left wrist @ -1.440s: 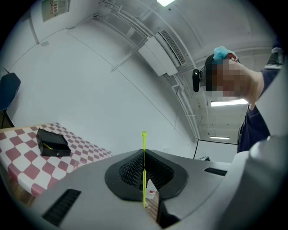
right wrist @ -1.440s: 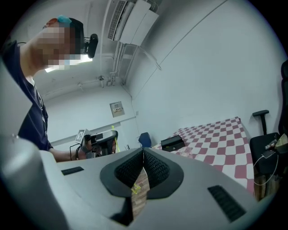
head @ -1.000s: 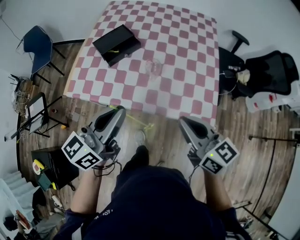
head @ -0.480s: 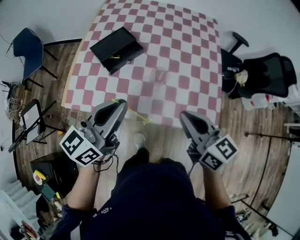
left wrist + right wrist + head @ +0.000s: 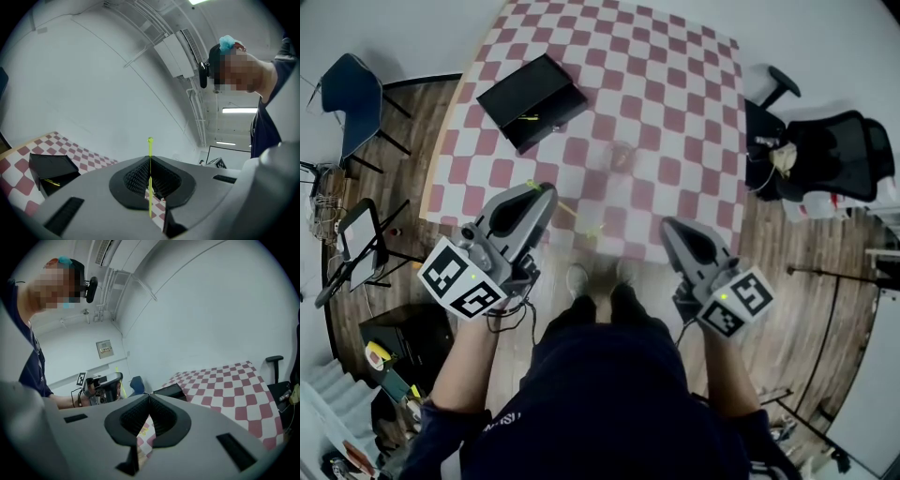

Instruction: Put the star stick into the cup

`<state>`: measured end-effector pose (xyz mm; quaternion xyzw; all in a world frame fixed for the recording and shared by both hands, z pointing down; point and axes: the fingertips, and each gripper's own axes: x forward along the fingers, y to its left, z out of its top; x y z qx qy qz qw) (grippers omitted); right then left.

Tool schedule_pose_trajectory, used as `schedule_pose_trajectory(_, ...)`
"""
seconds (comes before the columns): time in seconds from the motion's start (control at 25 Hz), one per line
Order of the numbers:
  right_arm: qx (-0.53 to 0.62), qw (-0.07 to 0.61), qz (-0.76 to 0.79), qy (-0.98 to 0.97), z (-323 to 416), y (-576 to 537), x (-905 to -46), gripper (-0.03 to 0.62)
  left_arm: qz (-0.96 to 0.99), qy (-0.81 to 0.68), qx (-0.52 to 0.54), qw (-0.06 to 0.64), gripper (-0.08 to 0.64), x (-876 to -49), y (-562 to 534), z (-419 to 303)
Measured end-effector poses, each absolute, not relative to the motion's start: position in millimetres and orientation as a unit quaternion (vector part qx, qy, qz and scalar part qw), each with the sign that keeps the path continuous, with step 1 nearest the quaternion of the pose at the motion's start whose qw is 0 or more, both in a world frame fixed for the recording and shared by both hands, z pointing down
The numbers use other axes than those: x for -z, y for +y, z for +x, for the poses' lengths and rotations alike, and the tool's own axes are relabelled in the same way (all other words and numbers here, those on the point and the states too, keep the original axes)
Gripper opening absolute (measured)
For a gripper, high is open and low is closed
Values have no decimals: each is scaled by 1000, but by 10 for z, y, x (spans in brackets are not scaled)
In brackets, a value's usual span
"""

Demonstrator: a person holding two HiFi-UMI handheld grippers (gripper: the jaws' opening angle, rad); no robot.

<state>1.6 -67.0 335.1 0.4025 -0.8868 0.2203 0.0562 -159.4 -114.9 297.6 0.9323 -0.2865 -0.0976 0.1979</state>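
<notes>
Yellow-green star stick (image 5: 150, 157) sits pinched in the left gripper's (image 5: 546, 190) clenched jaws, over the checkered table's (image 5: 675, 112) near edge. The clear cup (image 5: 621, 156) stands farther off, mid-table. The right gripper's (image 5: 667, 225) jaws meet, tips together.

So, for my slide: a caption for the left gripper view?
Shut left claw pinches a thin green stick, checkered table beyond.

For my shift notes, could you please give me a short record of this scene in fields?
left gripper: shut on the star stick, which pokes out either side of the jaws
right gripper: shut, nothing between the jaws
cup: clear, on the checked table, beyond both grippers
black box: on the table, left of the cup
task state: stick not yet in cup
</notes>
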Motion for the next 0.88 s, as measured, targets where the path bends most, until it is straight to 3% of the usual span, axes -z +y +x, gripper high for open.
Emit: schedule_pose_trajectory(0.88, -264, 59, 367, -890, 860, -1480, -3772, 15, 917, -351, 41, 184, 31, -3320, -2376, -747)
